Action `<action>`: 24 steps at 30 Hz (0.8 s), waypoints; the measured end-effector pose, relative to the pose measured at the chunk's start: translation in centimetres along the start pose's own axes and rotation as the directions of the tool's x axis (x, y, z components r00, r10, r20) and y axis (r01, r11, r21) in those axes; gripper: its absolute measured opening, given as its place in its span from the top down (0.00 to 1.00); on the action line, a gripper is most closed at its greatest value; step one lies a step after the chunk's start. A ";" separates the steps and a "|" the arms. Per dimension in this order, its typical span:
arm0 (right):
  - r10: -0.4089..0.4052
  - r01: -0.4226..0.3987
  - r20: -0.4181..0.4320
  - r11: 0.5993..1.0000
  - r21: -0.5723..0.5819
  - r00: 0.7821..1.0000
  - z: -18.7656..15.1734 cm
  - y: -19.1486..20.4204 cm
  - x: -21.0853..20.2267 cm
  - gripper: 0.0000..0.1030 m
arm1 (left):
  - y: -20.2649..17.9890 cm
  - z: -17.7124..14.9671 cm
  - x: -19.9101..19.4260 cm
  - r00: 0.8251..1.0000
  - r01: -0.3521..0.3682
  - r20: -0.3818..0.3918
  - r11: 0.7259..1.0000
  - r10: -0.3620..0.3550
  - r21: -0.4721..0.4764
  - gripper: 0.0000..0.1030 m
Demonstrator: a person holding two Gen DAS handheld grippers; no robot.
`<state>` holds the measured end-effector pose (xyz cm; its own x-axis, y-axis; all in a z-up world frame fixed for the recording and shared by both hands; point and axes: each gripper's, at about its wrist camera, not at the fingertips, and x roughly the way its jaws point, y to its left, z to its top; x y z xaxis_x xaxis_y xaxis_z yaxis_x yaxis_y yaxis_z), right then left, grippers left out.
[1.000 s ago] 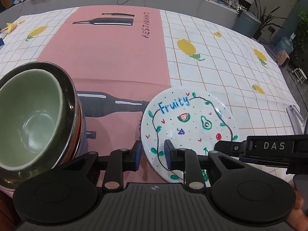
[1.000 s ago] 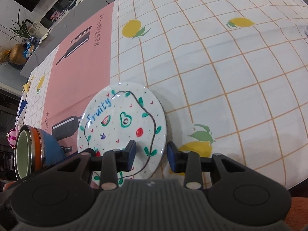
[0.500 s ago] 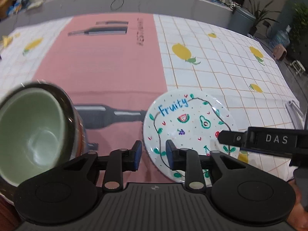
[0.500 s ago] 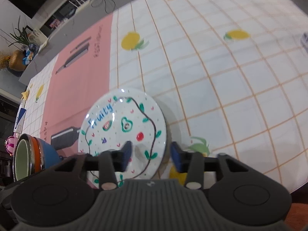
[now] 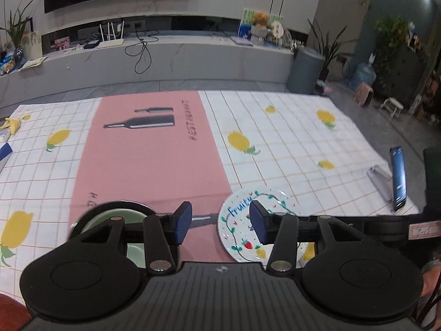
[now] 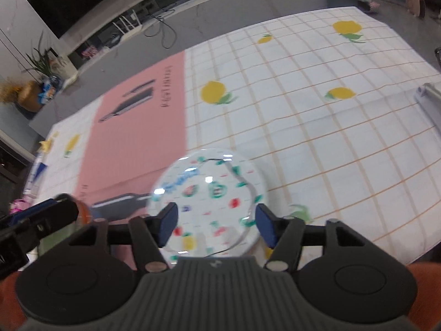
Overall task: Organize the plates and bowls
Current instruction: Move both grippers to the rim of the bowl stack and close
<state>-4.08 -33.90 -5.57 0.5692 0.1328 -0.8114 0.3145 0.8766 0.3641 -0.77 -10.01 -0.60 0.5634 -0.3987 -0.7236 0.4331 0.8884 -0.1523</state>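
A white plate (image 5: pixel 242 237) with "Fruity" lettering and fruit drawings lies flat on the tablecloth (image 5: pixel 289 143), half on its pink panel. In the right wrist view the plate (image 6: pixel 209 193) is blurred, below and between the pads. My right gripper (image 6: pixel 217 224) hovers above it, jaws opening, touching nothing. My left gripper (image 5: pixel 220 224) hangs above the gap between the plate and a stack of bowls (image 5: pixel 96 219), its jaws also opening and empty. A pale green bowl sits inside a metal one, largely hidden by the gripper. The stack's orange edge (image 6: pixel 82 211) shows behind the left gripper's body.
A phone on a stand (image 5: pixel 398 176) sits at the table's right edge. A banana peel (image 5: pixel 11 125) lies at the far left. Beyond the far edge are a grey counter and a bin (image 5: pixel 306 69). The near table edge runs just under both grippers.
Both grippers have risen and tilted up, bringing the room into view. Their jaws have widened. The plate and the bowl stack stay where they were on the cloth.
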 end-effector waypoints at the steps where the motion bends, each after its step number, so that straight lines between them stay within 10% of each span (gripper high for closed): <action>1: 0.010 -0.010 -0.004 1.000 -0.005 1.000 -0.1 0.7 -0.1 0.37 | 0.5 0.1 -0.5 1.000 0.017 0.011 1.000 -0.017 -0.005 0.45; 11: 0.105 -0.109 -0.043 0.989 -0.099 0.994 -0.6 8.7 -0.2 0.22 | 6.7 0.2 -3.3 0.988 -0.144 0.037 0.984 0.149 -0.109 0.34; 24: 0.145 -0.162 -0.215 0.985 -0.063 0.966 -2.0 12.6 5.1 0.23 | 14.7 -3.4 -1.1 0.988 -0.151 -0.091 0.923 0.127 -0.354 0.33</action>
<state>1.24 -21.25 -6.01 0.4317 0.3547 -0.8293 0.1699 0.8710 0.4610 2.55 4.25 -4.35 0.5473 -0.2606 -0.7953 0.0653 0.9607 -0.2699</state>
